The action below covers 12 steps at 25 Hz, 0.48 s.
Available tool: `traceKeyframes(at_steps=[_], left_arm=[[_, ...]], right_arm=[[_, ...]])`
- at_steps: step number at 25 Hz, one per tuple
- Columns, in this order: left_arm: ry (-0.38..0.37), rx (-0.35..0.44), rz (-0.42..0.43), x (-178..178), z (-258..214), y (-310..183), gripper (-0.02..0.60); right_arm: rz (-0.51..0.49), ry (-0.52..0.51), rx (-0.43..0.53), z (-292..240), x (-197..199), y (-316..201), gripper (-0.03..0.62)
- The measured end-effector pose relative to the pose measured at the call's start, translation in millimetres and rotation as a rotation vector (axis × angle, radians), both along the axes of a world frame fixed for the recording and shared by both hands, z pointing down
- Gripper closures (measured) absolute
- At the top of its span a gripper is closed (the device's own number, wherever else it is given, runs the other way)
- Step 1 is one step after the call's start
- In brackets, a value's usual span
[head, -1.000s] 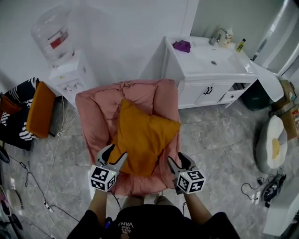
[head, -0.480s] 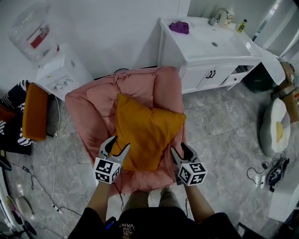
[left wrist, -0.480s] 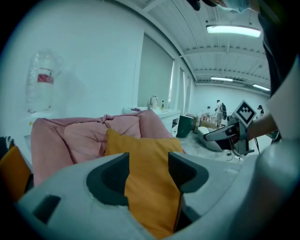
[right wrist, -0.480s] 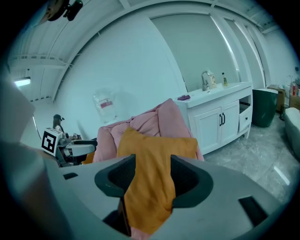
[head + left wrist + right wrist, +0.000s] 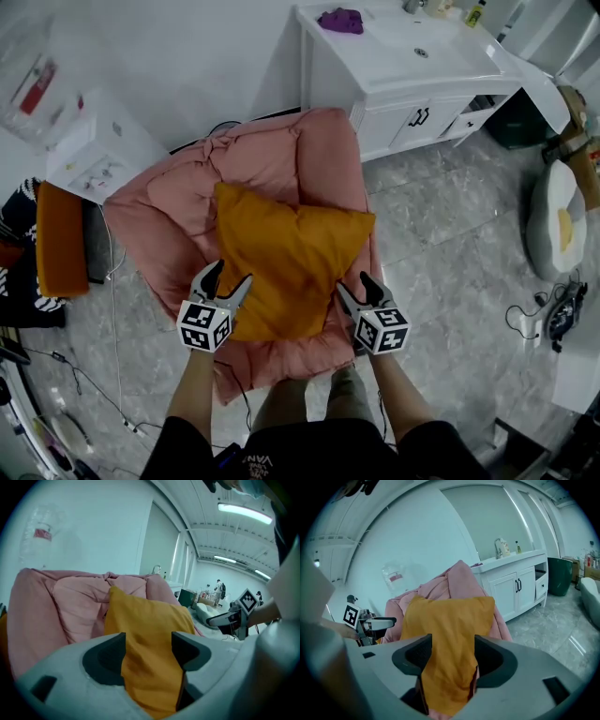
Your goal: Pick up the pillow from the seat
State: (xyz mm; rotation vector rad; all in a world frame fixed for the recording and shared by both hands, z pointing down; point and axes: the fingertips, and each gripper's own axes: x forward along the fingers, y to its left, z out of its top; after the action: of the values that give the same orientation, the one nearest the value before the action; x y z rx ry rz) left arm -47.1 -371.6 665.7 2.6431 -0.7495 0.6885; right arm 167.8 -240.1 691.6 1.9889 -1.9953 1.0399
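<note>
Left gripper (image 5: 232,274) and right gripper (image 5: 352,283) moved onto near corners of orange pillow (image 5: 286,253), jaws opening around creased fabric, corner tips hidden.

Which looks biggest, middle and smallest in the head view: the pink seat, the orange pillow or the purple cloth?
1. Pink seat.
2. Orange pillow.
3. Purple cloth, by far smallest here, though it lies farther from the camera.
</note>
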Motion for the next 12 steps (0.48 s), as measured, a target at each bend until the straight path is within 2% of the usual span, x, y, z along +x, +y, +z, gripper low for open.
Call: traceKeyframes(at_steps=[3, 7, 12], left_arm=[[-0.003, -0.031, 0.003, 0, 16, -13, 0.255], [-0.033, -0.039, 0.001, 0, 34, -31, 0.244], [-0.034, -0.092, 0.008, 4, 53, -41, 0.224]], right_arm=[[0.010, -0.014, -0.012, 17, 4, -8, 0.322], [0.017, -0.025, -0.010, 34, 11, -20, 0.310], [0.043, -0.061, -0.018, 56, 21, -33, 0.288]])
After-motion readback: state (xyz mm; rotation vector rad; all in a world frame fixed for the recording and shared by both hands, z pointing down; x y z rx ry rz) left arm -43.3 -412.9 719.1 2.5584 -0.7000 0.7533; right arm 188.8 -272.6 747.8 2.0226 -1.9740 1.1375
